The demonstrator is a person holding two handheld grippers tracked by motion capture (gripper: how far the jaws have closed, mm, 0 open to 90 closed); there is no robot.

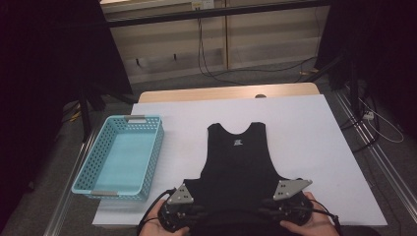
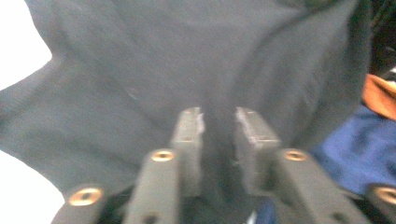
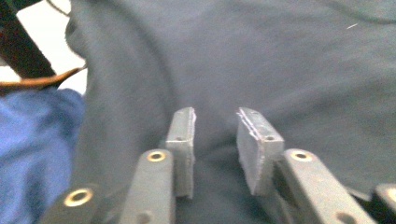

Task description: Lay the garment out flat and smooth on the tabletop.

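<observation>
Hovering both the left gripper (image 2: 218,116) and right gripper (image 3: 217,116) partly open, gripping nothing, over the black tank top's (image 1: 239,157) near hem on the white table (image 1: 314,147), I'm risking pinching one layer only.

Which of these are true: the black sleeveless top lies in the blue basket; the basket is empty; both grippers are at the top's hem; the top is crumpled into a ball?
1. The black sleeveless fabric top lies in the light blue perforated plastic basket. False: it lies flat on the white table sheet, beside the basket.
2. The basket is empty. True.
3. The left gripper and right gripper are both at the top's near hem. True.
4. The top is crumpled into a ball. False: it is spread out, neck away from the person.
</observation>
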